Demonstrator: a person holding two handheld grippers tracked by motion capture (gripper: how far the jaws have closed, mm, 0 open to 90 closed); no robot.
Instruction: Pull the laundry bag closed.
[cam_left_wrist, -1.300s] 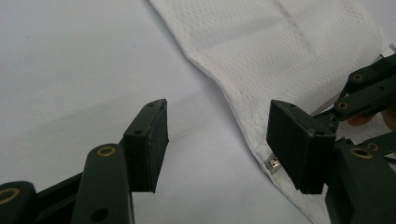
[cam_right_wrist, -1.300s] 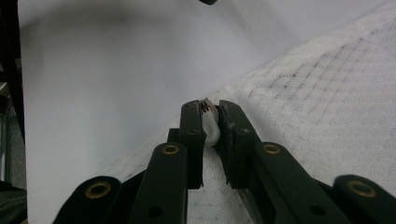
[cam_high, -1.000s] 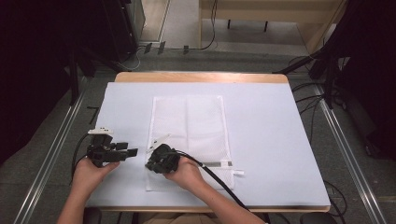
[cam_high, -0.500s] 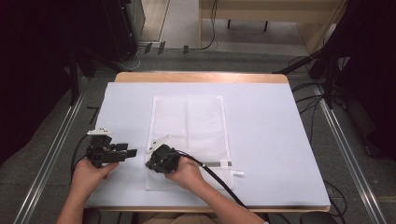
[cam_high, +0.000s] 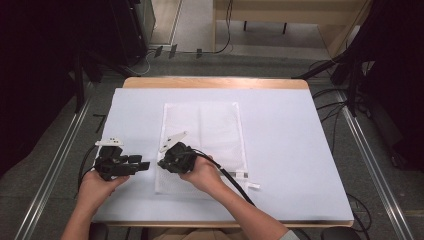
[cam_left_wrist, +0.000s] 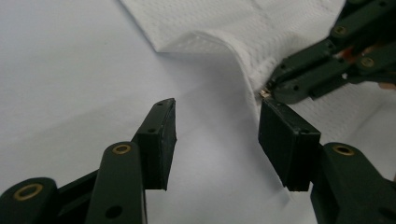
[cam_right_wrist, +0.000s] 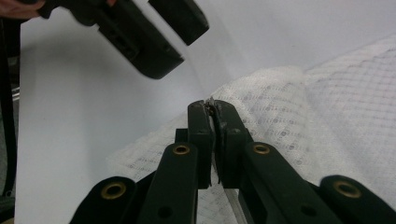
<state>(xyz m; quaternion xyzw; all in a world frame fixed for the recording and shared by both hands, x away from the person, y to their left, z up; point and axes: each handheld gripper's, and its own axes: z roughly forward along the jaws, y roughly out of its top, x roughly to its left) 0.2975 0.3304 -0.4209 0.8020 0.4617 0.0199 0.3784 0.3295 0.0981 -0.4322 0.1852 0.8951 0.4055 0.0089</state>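
A white mesh laundry bag (cam_high: 202, 142) lies flat on the pale sheet (cam_high: 285, 150) that covers the table, roughly in the middle, its long sides running away from the person. Every place below is told from this bag.

At the bag's near left edge, the right gripper (cam_high: 165, 164) is clamped on the fabric: in the right gripper view its jaws meet tight with a sliver of mesh pinched between the pads (cam_right_wrist: 211, 109), and the left gripper view shows that edge (cam_left_wrist: 219, 51) raised off the sheet in a soft fold. The rest of the bag rests flat. Its near end, with a small white tag (cam_high: 253, 186) sticking out beside the corner, lies close to the table's front edge.

Just left of the bag, off its edge and over bare sheet, the left gripper (cam_high: 145, 165) points toward the lifted hem. Its jaws have just been closing but stand apart, with nothing between the pads (cam_left_wrist: 163, 140); the right pad sits right beside the pinched edge, and I cannot tell whether it touches.

Open room: a wide bare strip of sheet lies to the bag's right, a narrower one to its left where the left hand (cam_high: 95, 187) works, and a band beyond its far end up to the wooden table rim (cam_high: 215, 82).

Whether the bag holds anything cannot be told; it looks flat.
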